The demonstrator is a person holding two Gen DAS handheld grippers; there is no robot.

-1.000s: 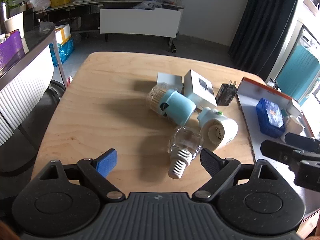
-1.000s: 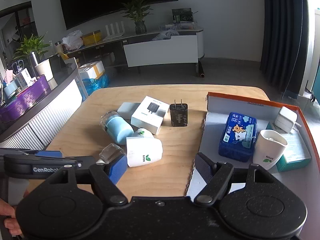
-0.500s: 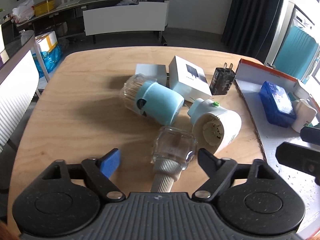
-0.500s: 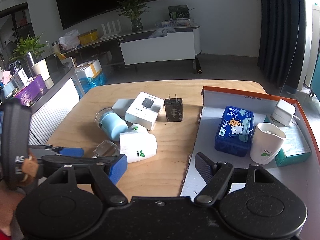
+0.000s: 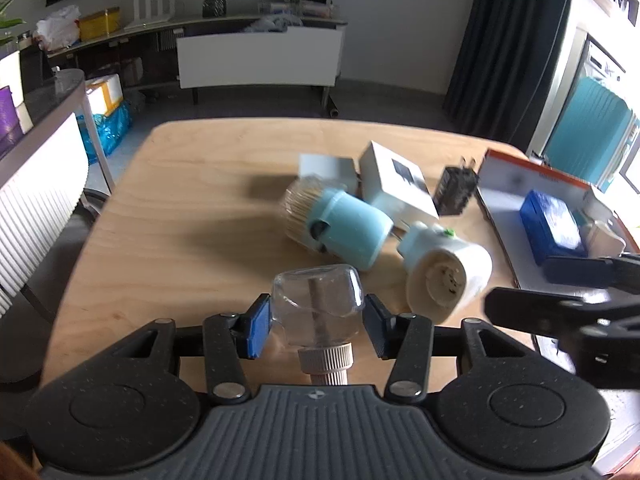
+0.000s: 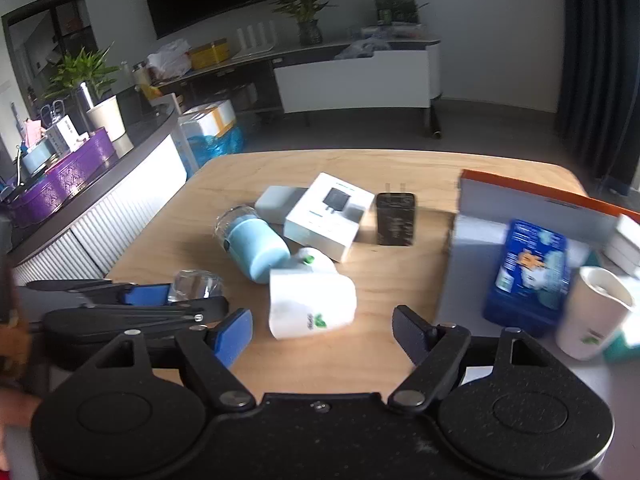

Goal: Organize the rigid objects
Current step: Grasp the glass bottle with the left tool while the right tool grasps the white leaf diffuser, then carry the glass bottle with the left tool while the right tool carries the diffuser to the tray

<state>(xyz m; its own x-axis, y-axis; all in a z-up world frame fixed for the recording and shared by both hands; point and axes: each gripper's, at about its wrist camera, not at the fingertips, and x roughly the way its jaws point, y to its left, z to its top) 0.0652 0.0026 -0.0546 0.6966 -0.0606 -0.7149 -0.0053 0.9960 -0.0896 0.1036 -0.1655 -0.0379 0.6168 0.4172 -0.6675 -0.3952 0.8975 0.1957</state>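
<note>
A clear glass bottle (image 5: 320, 292) with a ribbed beige cap lies on the wooden table (image 5: 180, 208), and my left gripper (image 5: 317, 322) is shut on its body, one pad on each side. In the right wrist view the same bottle (image 6: 198, 284) shows between the left gripper's blue pads. My right gripper (image 6: 322, 332) hovers low over the table with its jaws opening. A white cup (image 6: 312, 300) lies on its side just ahead of them, untouched. A light blue toothpick holder (image 5: 344, 232) lies beside it.
Behind these lie a white charger box (image 5: 396, 188), a pale flat box (image 5: 324, 166) and a black plug adapter (image 5: 454, 190). At the right an orange-edged tray (image 5: 516, 172) holds a blue pack (image 5: 552, 224), an upright white cup (image 6: 596, 312) and small boxes.
The left gripper's jaws closed from wide apart onto the glass bottle. The right gripper drifted left, so the lying white cup now sits in front of its fingers.
</note>
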